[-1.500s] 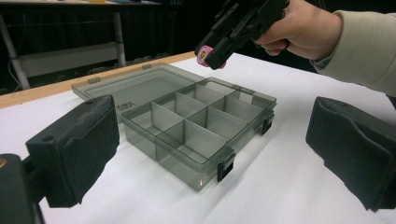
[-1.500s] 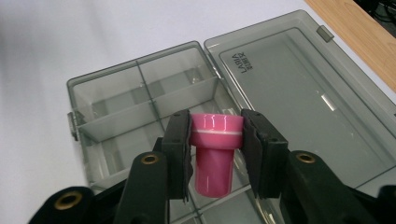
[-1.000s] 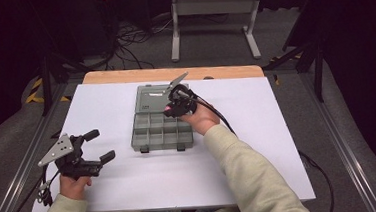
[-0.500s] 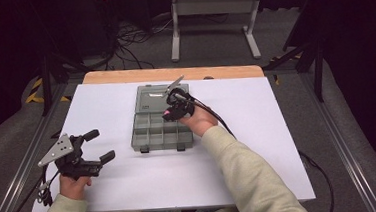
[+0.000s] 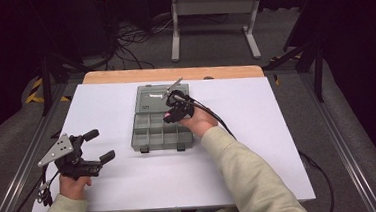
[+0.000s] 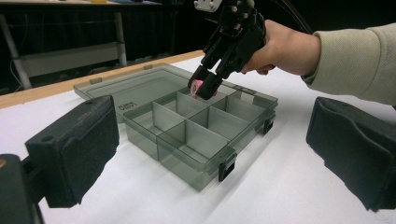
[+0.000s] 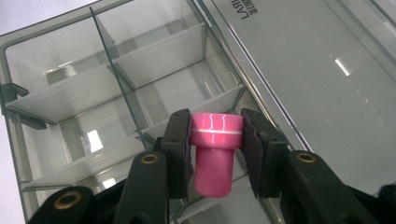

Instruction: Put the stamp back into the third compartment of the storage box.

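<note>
A grey see-through compartment box (image 5: 158,133) lies open on the white table, its lid (image 5: 155,98) flat behind it. My right gripper (image 5: 172,116) hangs just above a rear compartment of the box (image 7: 70,93), shut on a small pink plastic part (image 7: 214,149) with a wide rim. That pink part (image 6: 198,86) sits between the right gripper's jaws a little above the dividers. My left gripper (image 5: 98,145) rests at the table's near left, open, nothing between its padded fingers (image 6: 74,144).
The white table top (image 5: 258,131) has a wooden strip along its far edge. Cables and a metal stand (image 5: 209,14) are on the floor beyond. A cable (image 5: 217,119) trails from the right gripper across the table.
The right gripper with the pink part has come nearer and lower over the box's rear compartments. The left gripper has stayed still.
</note>
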